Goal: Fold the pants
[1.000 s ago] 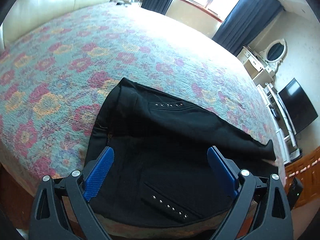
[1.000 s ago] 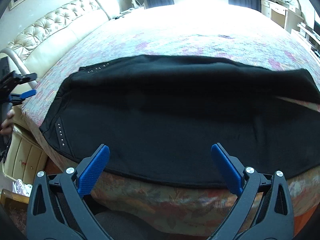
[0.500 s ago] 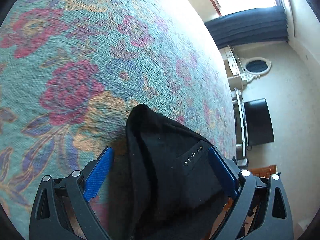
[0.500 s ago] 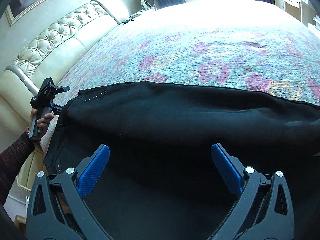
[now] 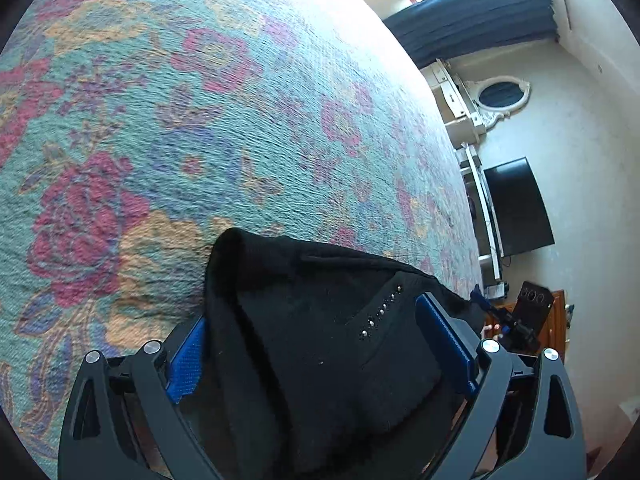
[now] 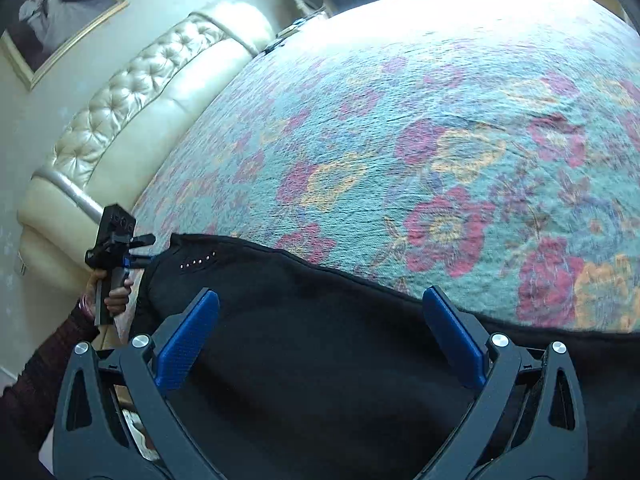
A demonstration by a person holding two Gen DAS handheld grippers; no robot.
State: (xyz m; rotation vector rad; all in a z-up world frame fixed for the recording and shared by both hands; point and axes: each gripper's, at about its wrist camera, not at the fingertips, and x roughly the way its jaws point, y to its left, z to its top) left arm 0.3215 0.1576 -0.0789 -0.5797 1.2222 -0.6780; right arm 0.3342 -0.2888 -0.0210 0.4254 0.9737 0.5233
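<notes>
Black pants [image 5: 320, 340] with a row of small metal studs [image 5: 380, 312] lie along the near edge of the bed. In the left wrist view my left gripper [image 5: 316, 344] is open, and the waist end of the pants rises between its blue pads. In the right wrist view the pants [image 6: 320, 340] stretch across the bottom. My right gripper [image 6: 320, 336] is open low over the leg part. The left gripper [image 6: 120, 248] shows at the far left, at the studded waist corner.
The floral bedspread [image 5: 200, 120] covers a large bed. A cream tufted headboard [image 6: 140, 100] runs along the left. A dresser with an oval mirror [image 5: 500, 96] and a dark TV [image 5: 516, 208] stand by the far wall. The right gripper [image 5: 520, 320] shows beyond the pants.
Both grippers have dropped from above the bed edge to close over the pants. The left one has closed in on the waist corner, the right one on the leg. Both stay open.
</notes>
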